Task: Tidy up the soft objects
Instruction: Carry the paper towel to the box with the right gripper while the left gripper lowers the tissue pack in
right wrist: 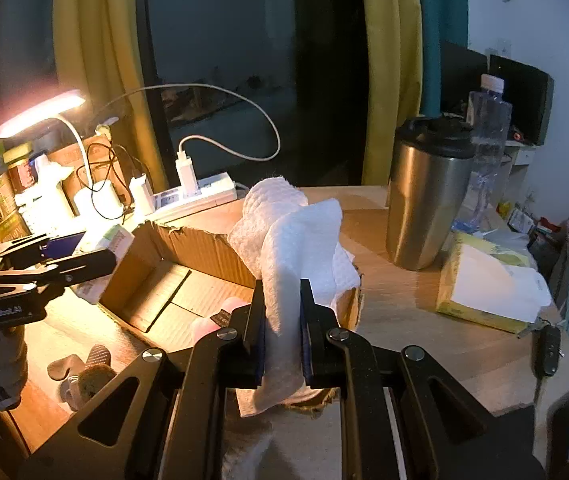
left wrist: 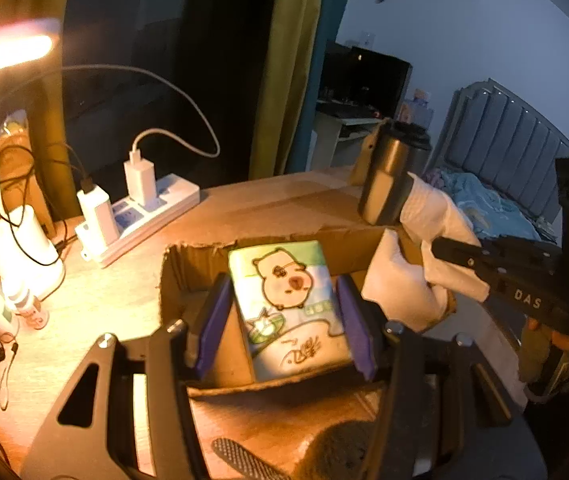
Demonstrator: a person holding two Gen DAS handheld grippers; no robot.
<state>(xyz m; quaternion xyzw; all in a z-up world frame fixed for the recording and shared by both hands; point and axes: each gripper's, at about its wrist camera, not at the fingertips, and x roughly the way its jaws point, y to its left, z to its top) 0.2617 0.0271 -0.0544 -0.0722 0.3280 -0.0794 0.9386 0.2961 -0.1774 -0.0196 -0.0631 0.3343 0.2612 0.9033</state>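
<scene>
The open brown cardboard box (right wrist: pixel 188 280) has bare floor through its middle and at its 9 o'clock end, where a gripper could pass. The white crumpled cloth (right wrist: pixel 296 240) drapes over its 3 o'clock wall, and the cartoon-printed tissue pack (left wrist: pixel 284 304) stands over its 10 o'clock corner. At 1 o'clock a steel tumbler with black lid (right wrist: pixel 428 196) rises from the wooden desk (right wrist: pixel 396 304); bare wood lies between it and the yellow-edged tissue pack (right wrist: pixel 488 284) at 3 o'clock. A white power strip (right wrist: pixel 200 194) lines 11 o'clock.

Home bedroom at night: padded headboard (left wrist: pixel 512 140) and bed with rumpled bedding (left wrist: pixel 484 204), curtains (right wrist: pixel 96 60), wooden desk (right wrist: pixel 404 304) with lamp (right wrist: pixel 40 116), power strip (right wrist: pixel 200 194).
</scene>
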